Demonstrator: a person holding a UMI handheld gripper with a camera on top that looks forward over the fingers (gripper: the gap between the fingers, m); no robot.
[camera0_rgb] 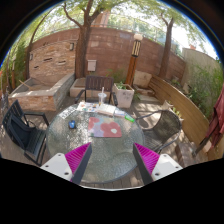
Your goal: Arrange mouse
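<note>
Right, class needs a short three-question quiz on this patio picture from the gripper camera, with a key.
1. True or false: the gripper holds something between its fingers.
2. What does the round glass table stand beside? A) a sink B) dark metal chairs C) a bed
3. Fill in: behind the table rises a ____ wall.

Key: 1 false, the fingers stand open and empty above the table. 2 B. 3 brick. The small items on the table are too tiny to name, so no mouse can be picked out.
</note>
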